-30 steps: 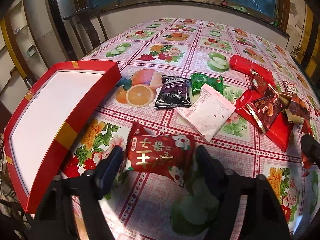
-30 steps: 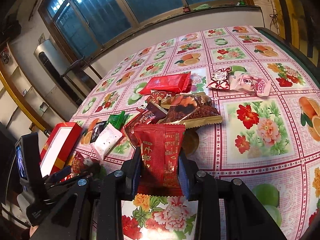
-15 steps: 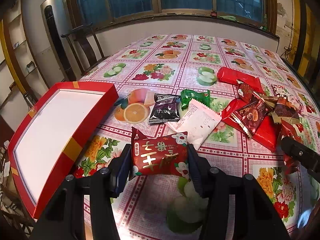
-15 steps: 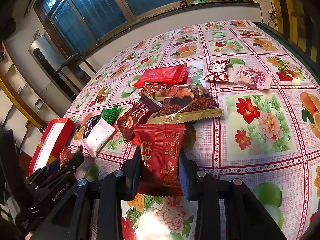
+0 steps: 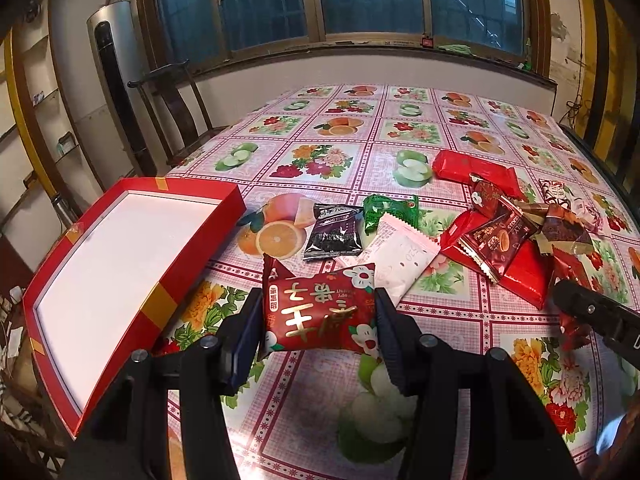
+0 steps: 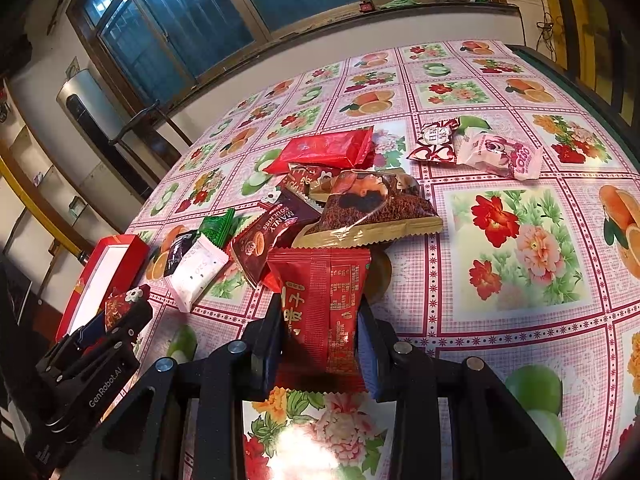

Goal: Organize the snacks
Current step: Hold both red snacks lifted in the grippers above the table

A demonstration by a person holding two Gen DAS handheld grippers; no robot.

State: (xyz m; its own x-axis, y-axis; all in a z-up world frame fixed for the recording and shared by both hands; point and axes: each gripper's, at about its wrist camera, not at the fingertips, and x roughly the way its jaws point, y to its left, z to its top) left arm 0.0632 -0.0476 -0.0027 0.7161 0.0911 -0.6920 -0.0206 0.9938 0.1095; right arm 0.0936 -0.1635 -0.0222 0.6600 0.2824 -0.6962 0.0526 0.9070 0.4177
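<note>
Lifted since a second ago, my left hand-held gripper (image 5: 318, 320) has closed onto the red flowered packet (image 5: 320, 314), just right of the red box (image 5: 160, 264). Right hand-held gripper (image 6: 320, 328) clamps another red packet (image 6: 320, 300). Puffy wrappers could slip sideways.

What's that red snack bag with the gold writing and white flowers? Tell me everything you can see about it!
The red snack bag is a puffy, shiny pillow pack with big gold characters, white flowers at its corners and crimped ends. It lies crosswise in the left gripper, whose pads press its two ends; the jaws have just been closing on it. Its print reads upside down from the left wrist camera. It looks lifted off the flowered tablecloth, beside the open red box.
</note>
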